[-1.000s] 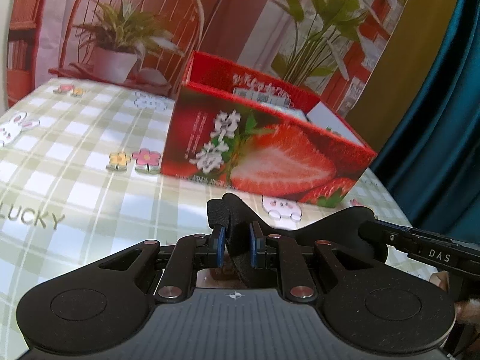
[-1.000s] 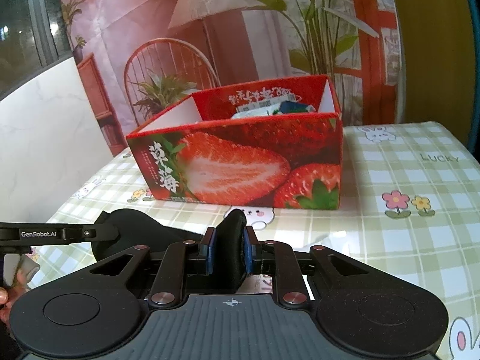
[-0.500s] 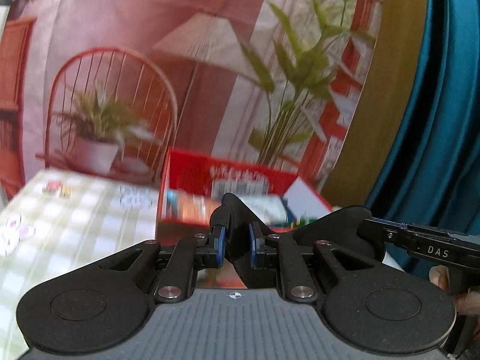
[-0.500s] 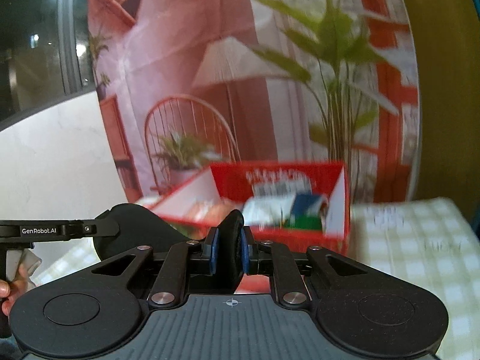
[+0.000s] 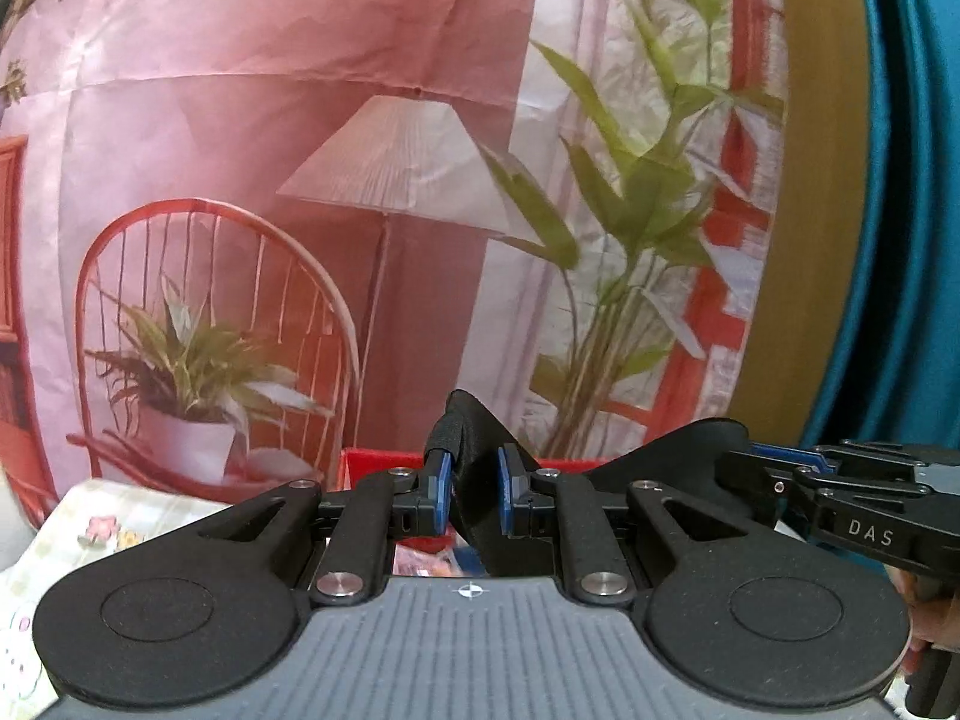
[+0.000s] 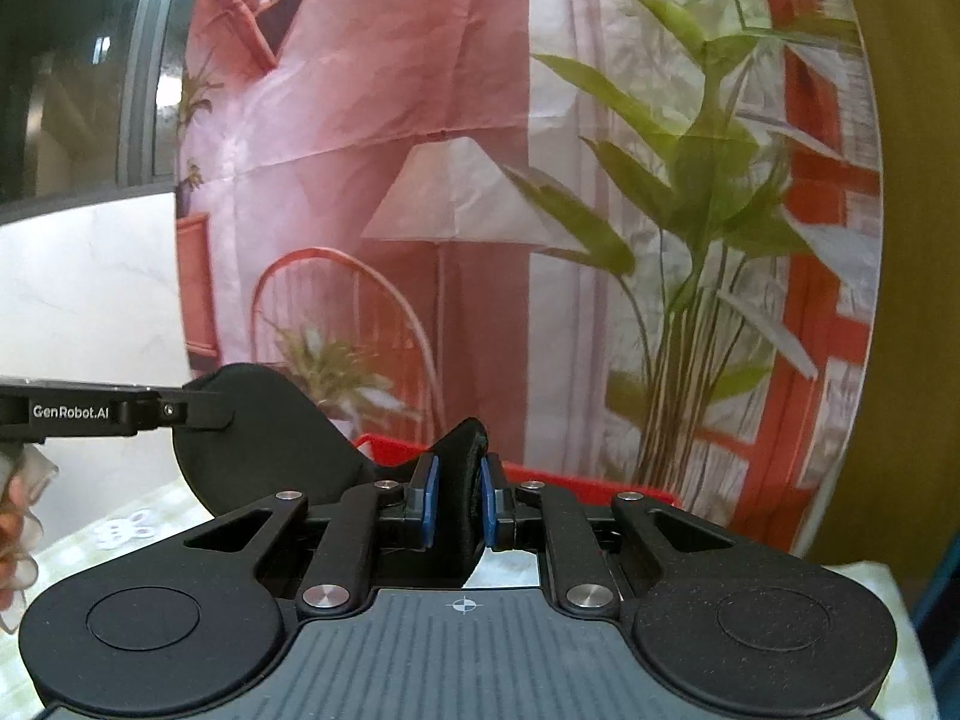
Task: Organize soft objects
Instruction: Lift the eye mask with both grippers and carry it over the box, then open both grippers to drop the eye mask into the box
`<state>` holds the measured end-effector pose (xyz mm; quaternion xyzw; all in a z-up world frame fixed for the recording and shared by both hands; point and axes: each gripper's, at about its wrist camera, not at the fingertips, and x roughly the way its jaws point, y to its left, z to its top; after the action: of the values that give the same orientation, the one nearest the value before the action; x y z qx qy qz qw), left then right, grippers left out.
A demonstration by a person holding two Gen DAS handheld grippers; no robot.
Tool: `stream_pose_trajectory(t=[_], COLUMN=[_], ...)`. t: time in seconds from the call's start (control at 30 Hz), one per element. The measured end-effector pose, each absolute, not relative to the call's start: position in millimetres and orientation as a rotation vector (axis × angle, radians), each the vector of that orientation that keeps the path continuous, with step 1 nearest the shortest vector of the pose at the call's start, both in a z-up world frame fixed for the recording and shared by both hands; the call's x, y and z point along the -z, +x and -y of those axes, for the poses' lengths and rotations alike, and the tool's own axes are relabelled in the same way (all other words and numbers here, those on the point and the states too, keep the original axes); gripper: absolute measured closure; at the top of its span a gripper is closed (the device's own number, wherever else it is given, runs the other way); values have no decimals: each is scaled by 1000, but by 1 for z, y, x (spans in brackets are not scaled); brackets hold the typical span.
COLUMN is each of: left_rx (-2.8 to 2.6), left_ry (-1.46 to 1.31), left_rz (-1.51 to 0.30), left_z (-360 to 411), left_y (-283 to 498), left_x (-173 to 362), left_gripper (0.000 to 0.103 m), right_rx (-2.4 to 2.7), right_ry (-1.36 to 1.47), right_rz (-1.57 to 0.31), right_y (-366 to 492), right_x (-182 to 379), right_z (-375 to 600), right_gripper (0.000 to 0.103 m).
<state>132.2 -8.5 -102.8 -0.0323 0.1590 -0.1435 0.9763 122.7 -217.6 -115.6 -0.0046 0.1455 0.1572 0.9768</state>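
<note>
A black soft eye mask (image 5: 666, 462) hangs stretched between my two grippers, above the table. My left gripper (image 5: 474, 495) is shut on one folded end of it. My right gripper (image 6: 459, 504) is shut on the other end, and the mask's oval body (image 6: 264, 438) runs off to the left towards the left gripper (image 6: 198, 411). In the left wrist view the right gripper (image 5: 792, 462) comes in from the right edge. Of the red strawberry box (image 5: 372, 459) only the far rim (image 6: 576, 477) shows behind the fingers.
A green checked tablecloth (image 5: 120, 516) covers the table (image 6: 120, 534) below. Behind stands a printed backdrop with a lamp, a chair and plants, with a teal curtain (image 5: 900, 240) to its right. A hand (image 6: 15, 534) holds the left gripper's handle.
Both grippers have risen and tipped up with the mask still held between them. The strawberry box has dropped from the middle of both views to a thin rim behind the fingers.
</note>
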Motion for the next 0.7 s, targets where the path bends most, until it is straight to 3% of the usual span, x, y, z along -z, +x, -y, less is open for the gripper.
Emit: stream_pose_trajectory(t=[0.4, 0.7], left_rx=[270, 296], left_ry=[25, 71], left_rz=[-466, -575], left_z=[25, 31], left_y=[216, 234], left_x=[135, 165], left_gripper=[86, 86], right_rx=[-238, -238], right_ry=[-73, -105], right_rz=[-407, -522], right_y=[210, 231], right_x=[152, 179], right_z=[213, 207], right_gripper=[90, 90])
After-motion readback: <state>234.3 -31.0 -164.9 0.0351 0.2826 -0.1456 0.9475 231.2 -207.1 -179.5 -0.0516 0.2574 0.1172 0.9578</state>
